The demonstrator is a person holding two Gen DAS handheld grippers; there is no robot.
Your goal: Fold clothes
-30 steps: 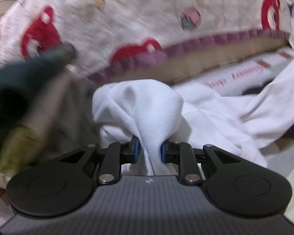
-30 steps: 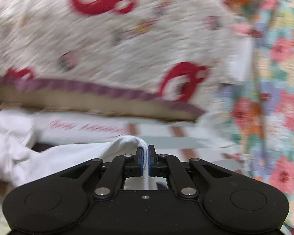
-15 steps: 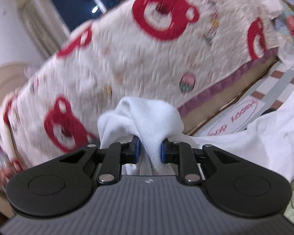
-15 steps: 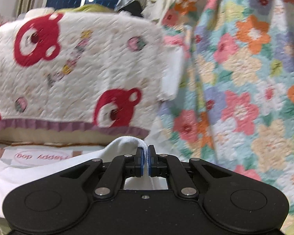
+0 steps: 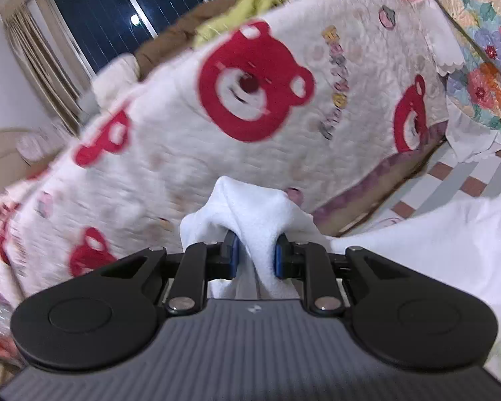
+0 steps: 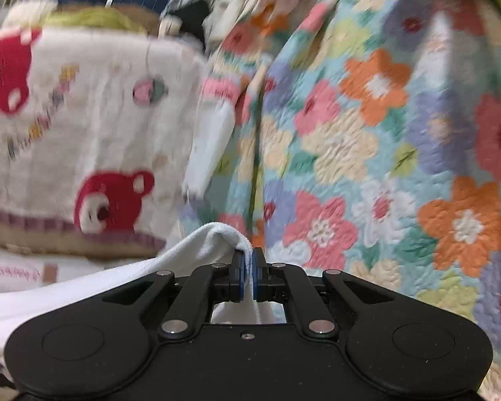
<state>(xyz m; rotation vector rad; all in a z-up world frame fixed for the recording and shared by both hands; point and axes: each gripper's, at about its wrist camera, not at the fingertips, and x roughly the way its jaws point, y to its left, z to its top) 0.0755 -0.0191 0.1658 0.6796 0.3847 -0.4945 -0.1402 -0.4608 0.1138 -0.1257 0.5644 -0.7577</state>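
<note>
A white garment [image 5: 434,244] is held up between both grippers. My left gripper [image 5: 254,254] is shut on a thick bunch of its white fabric [image 5: 250,207], which bulges above the blue pads. My right gripper [image 6: 247,267] is shut on a thin edge of the same white garment [image 6: 197,250], which trails off to the left and down. The lower part of the garment is hidden below both views.
A cream quilt with red bear faces [image 5: 250,100] hangs ahead. A floral quilt [image 6: 367,140] hangs to the right. A striped surface [image 5: 451,187] lies below. A dark window [image 5: 123,16] with curtains is at the back, above piled clothes [image 5: 247,6].
Both grippers have risen and tilted upward with the white garment, so the views swung from the striped surface up to the quilts and window. Both grips are unchanged.
</note>
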